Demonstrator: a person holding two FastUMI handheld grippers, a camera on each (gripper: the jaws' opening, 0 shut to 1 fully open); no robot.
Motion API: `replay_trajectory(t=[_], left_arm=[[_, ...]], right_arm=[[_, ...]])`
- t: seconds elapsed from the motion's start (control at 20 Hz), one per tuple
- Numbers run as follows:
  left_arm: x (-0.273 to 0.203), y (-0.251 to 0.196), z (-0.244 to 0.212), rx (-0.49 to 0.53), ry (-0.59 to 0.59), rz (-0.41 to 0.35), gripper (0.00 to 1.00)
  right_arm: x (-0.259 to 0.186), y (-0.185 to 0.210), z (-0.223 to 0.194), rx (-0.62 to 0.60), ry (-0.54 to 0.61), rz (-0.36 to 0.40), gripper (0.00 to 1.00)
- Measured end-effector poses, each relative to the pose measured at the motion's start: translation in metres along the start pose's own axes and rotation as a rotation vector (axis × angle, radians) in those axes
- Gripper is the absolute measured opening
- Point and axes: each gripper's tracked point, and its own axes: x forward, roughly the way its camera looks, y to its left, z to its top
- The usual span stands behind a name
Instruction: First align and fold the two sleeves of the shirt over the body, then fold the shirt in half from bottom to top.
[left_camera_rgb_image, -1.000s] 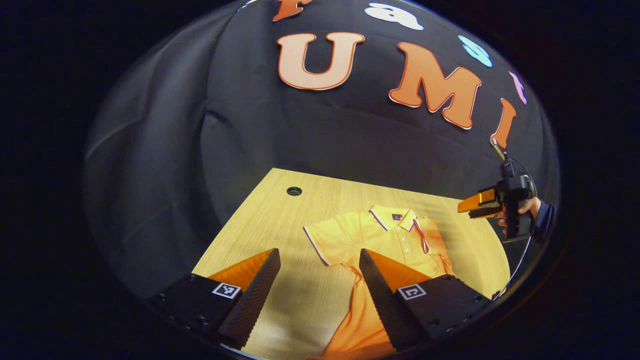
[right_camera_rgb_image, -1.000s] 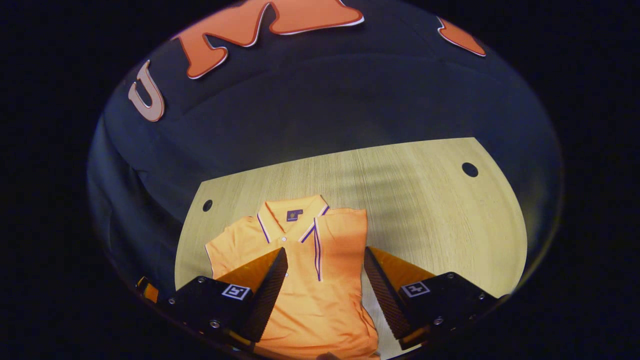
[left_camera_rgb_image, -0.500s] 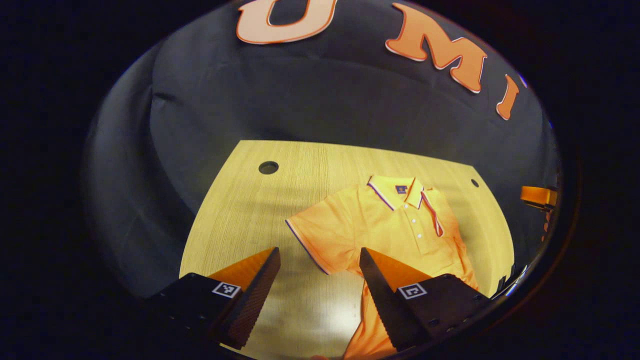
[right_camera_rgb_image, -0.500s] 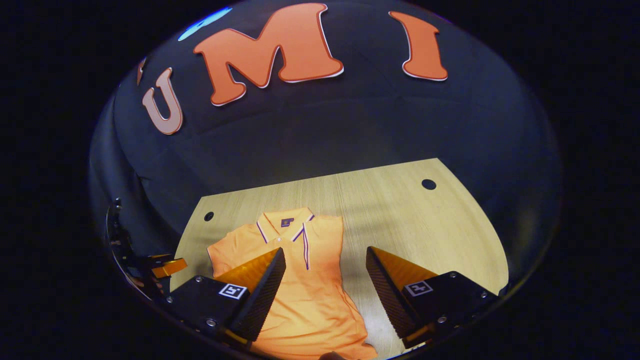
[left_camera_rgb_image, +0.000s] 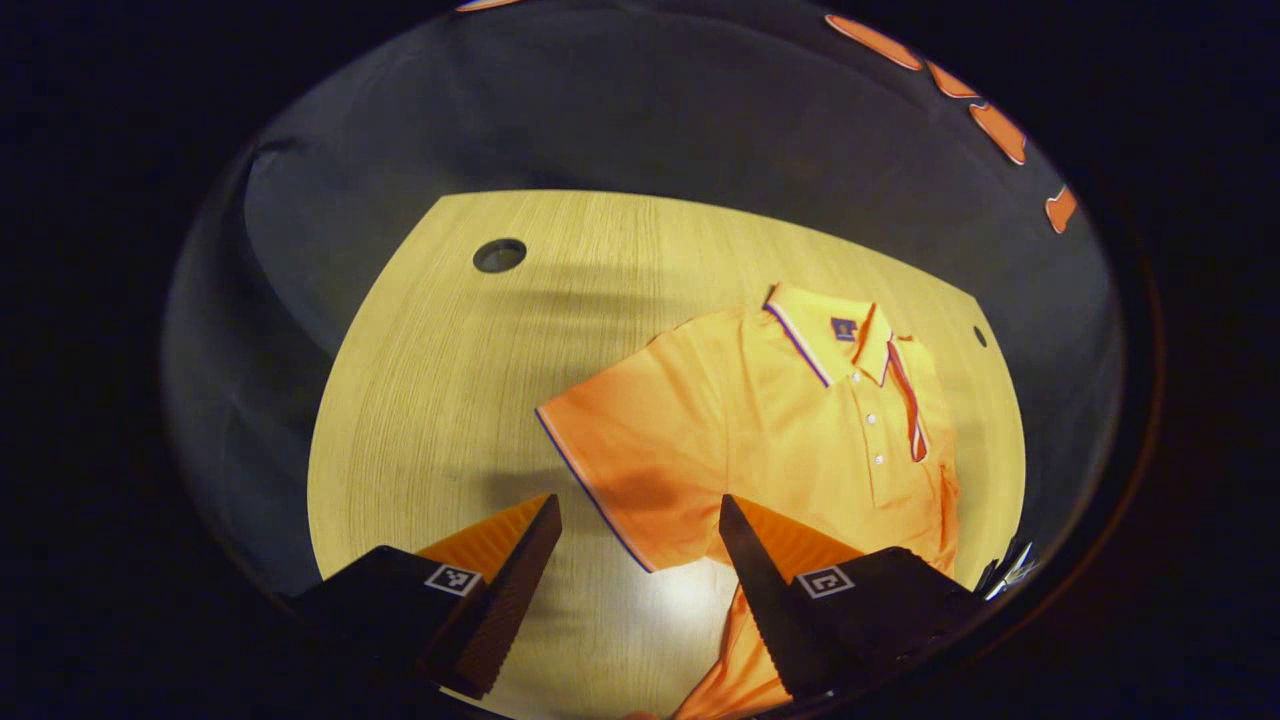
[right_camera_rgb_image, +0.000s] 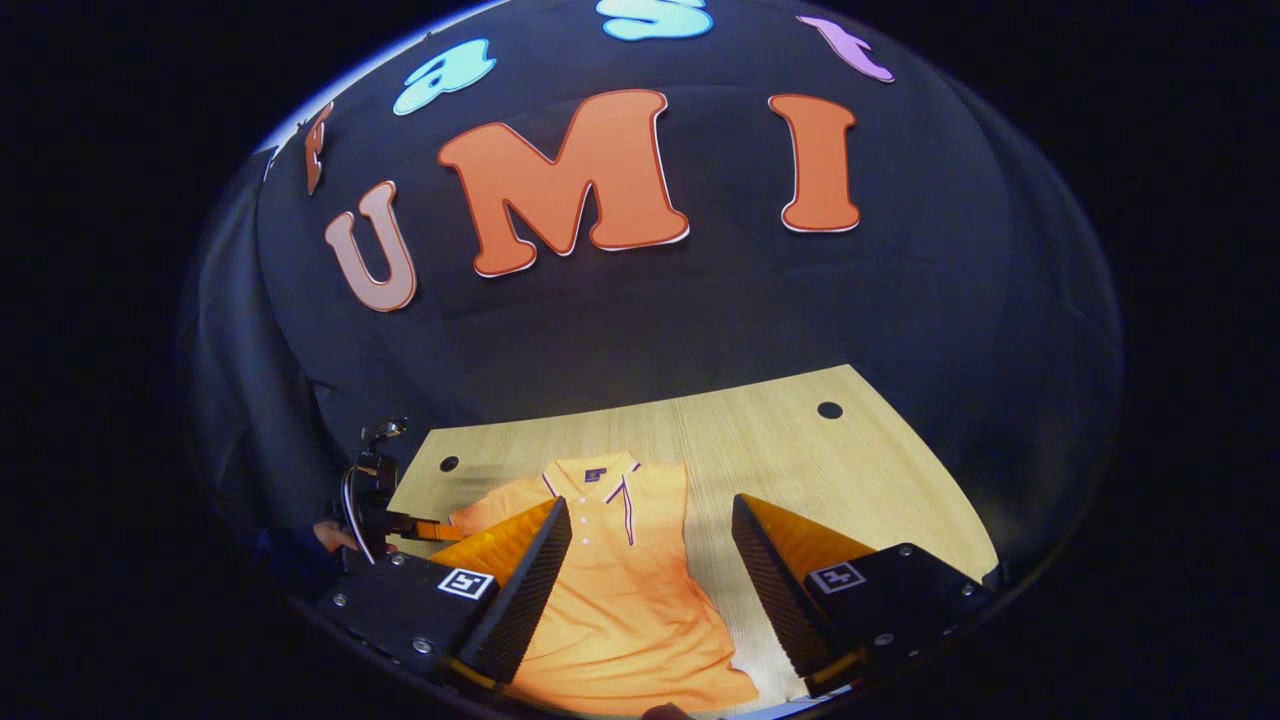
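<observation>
Readable text: I can make out no words or numbers from here.
Neck label: a small dark neck label (left_camera_rgb_image: 844, 328) sits inside the collar of the shirt (left_camera_rgb_image: 760, 430); it is too small for me to read in either view.
Left markers: I see a square black-and-white marker (left_camera_rgb_image: 449, 579) on each finger mount of the left gripper (left_camera_rgb_image: 640, 510); it is a coded pattern, not lettering.
Right markers: the right gripper (right_camera_rgb_image: 650, 510) carries the same kind of square on each mount, likewise a pattern only.
</observation>
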Motion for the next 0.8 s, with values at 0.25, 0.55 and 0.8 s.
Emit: replay_trajectory(t=[0.25,0.55,0.8], left_arm=[[0.032,0.020,0.002,-0.036,0.110,0.067,0.98],[0.053,0.029,0.008,0.011,0.163,0.155,0.95],[0.058,0.012,0.010,0.047,0.143,0.096,0.18]], right_arm=[[-0.024,0.002,0.001,0.010,-0.038,-0.009,0.99],[-0.043,-0.001,-0.016,0.014,-0.048,-0.038,0.98],[-0.048,-0.008,-0.037,0.045,-0.026,-0.063,0.99]])
